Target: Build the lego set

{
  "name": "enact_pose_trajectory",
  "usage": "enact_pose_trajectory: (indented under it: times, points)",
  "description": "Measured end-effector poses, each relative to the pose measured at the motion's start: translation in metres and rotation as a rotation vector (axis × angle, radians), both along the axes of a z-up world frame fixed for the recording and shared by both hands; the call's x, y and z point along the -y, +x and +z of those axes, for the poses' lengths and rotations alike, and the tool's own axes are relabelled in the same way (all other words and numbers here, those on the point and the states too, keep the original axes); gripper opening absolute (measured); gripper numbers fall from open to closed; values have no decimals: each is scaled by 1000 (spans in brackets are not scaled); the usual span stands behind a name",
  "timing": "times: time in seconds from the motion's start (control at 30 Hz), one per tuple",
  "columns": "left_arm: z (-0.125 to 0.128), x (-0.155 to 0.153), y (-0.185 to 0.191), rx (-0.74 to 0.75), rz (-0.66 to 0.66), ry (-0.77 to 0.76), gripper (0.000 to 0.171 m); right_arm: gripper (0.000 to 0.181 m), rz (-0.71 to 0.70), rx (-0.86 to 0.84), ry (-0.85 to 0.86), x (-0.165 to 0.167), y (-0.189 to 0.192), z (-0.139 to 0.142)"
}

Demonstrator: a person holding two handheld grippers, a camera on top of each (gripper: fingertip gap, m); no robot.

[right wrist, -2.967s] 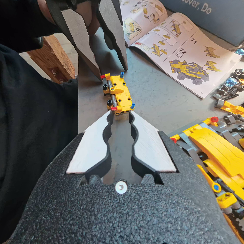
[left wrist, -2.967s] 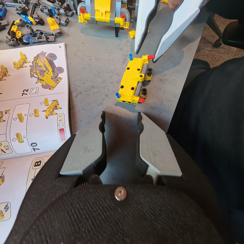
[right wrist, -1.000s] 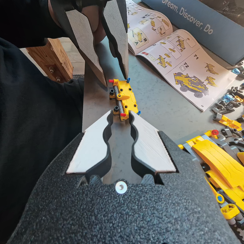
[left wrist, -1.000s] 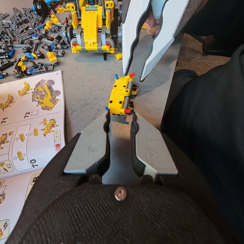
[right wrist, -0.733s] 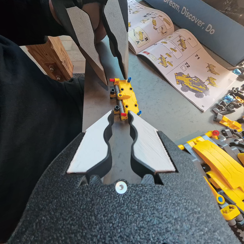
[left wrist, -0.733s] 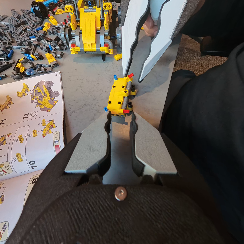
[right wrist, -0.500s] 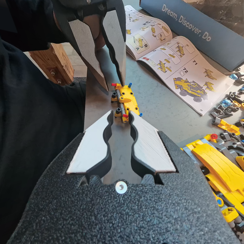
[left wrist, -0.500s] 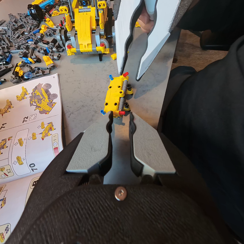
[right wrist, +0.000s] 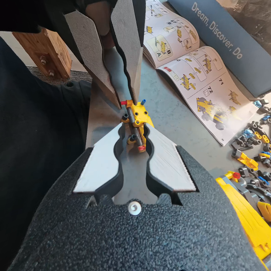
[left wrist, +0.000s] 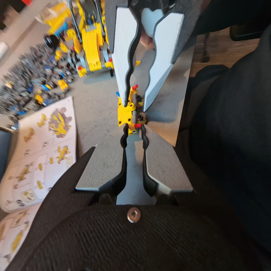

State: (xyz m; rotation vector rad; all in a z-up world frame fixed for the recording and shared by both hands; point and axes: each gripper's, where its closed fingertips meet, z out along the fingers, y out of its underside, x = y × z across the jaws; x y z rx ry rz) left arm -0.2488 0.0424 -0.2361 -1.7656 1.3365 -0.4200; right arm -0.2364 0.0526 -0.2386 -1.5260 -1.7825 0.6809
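- I am bringing my left gripper [left wrist: 133, 130] in low over the grey table [left wrist: 95, 108]; its fingers are parted a little, and their tips are sitting on either side of the near end of the small yellow brick assembly [left wrist: 129, 111]. I cannot tell whether they are pinching it.
- My right gripper [right wrist: 133, 126] is pointing at it from the opposite end, fingers spread wider, with the assembly's [right wrist: 136, 121] grey rod and red pin lying between them.
- The assembly is lying close to the table's edge, next to the person's dark clothing [left wrist: 234, 132].
- An open instruction booklet [right wrist: 205, 82] is lying on the table to one side.
- A large yellow model [left wrist: 92, 44] and a scatter of loose pieces [left wrist: 29, 82] are sitting farther back, blurred in the left view.
- A blue box [right wrist: 227, 41] is lying behind the booklet.
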Motion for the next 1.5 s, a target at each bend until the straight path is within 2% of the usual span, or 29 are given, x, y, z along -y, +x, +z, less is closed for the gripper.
enact_pose_trajectory:
  times: [0.2, 0.37, 0.43, 0.6, 0.63, 0.73, 0.87, 0.97, 1.03, 1.17, 1.27, 1.33, 1.5]
  points:
    - [1, 2, 4, -96, -32, 221, 14, 15, 3, 5, 78, -3, 3, 0]
    - [-2, 5, 7, -133, -58, 277, 13, 13, 13, -6, 110, -1, 6, 0]
    - [-1, 7, 8, -110, -61, 257, 17, 12, 23, -10, 125, 0, 7, 0]
    - [5, -5, 2, -13, 25, 114, 56, 10, 48, -22, 156, 3, 11, 1]
    - [3, -6, 0, -6, 35, 57, 58, 10, 53, -26, 156, 4, 11, 1]
    - [-2, -5, -2, 30, 43, -88, 56, 8, 69, -28, 181, 7, 13, 1]
    - [2, -10, -10, 113, 59, -201, 46, 7, 74, -27, 181, 9, 17, 2]
    - [-7, -12, -11, 121, 81, -372, 47, 8, 37, -41, 119, 6, 21, 6]
    - [-7, -5, -2, 151, 40, -456, 47, 13, 12, -66, 42, 7, 21, 11]
    - [-7, 2, 5, 131, 5, -430, 46, 18, -66, -79, -56, 5, 18, 13]
    - [-12, 6, 7, 79, -10, -383, 45, 18, -70, -60, -100, 8, 13, 8]
    - [-15, 10, 10, 47, -24, -364, 43, 17, -75, -14, -102, 7, 14, 0]
    - [-18, 16, 14, 9, -47, -328, 39, 7, -95, -35, -70, 5, 19, 3]
